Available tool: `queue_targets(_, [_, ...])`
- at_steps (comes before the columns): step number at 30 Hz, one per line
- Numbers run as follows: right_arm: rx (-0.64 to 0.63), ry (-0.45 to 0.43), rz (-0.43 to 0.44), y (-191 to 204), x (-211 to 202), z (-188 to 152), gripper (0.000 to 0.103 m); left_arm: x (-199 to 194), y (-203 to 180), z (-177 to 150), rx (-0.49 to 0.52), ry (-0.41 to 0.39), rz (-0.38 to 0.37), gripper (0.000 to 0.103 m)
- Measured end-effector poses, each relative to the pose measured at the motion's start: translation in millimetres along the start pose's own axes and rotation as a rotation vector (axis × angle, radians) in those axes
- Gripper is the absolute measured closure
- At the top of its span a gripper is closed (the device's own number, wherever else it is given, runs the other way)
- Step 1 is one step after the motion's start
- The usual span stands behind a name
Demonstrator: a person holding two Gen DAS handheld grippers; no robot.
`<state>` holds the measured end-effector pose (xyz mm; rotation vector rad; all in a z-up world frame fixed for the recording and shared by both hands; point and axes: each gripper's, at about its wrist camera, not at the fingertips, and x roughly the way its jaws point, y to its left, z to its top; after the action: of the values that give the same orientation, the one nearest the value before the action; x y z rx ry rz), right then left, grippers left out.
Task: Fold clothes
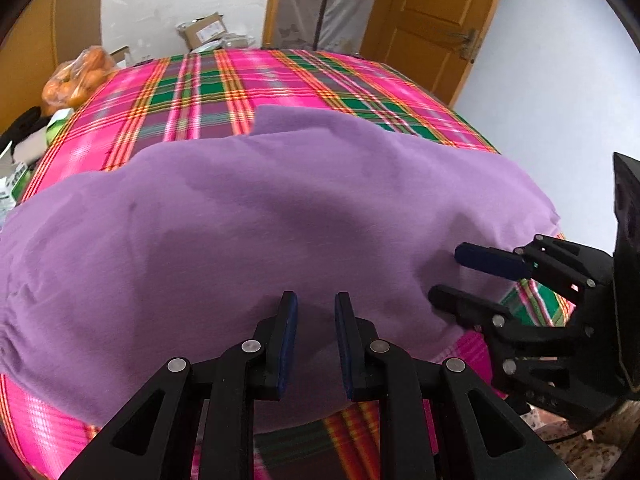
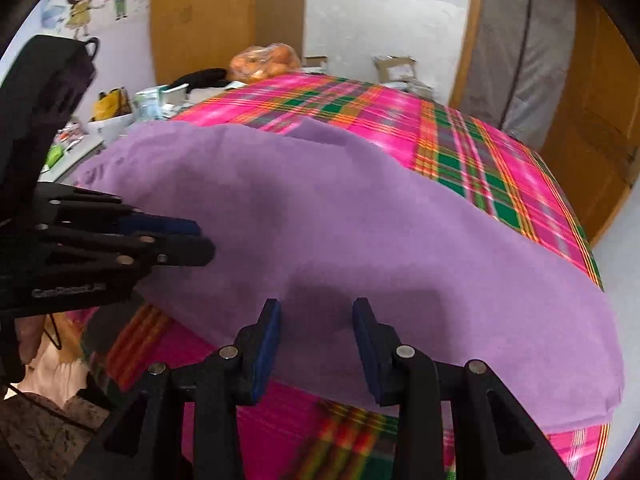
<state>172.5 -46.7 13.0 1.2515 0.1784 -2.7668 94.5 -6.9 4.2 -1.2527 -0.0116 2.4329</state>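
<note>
Purple garment [image 1: 280, 216] spread over plaid-covered table [image 1: 224, 80]; left claw [image 1: 316, 304] and right claw [image 2: 316, 310] both spread, hovering at near edge.

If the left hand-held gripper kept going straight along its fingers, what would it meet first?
Most likely the purple garment. The left hand-held gripper, jaws open, points at the cloth spread over the plaid-covered table, just past its near edge. Whether the tips already touch the cloth is unclear.
</note>
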Motion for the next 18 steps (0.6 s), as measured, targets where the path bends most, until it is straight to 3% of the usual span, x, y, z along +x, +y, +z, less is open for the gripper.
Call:
queue_targets(11, [-0.027, 0.035, 0.049, 22, 7, 7, 0.066, -11, 34, -5, -0.055, 0.001, 0.01, 0.083])
queue_targets(18, [-0.025, -0.001, 0.077, 14, 3, 30, 0.066, -26, 74, -2, -0.141, -0.017, 0.046, 0.083])
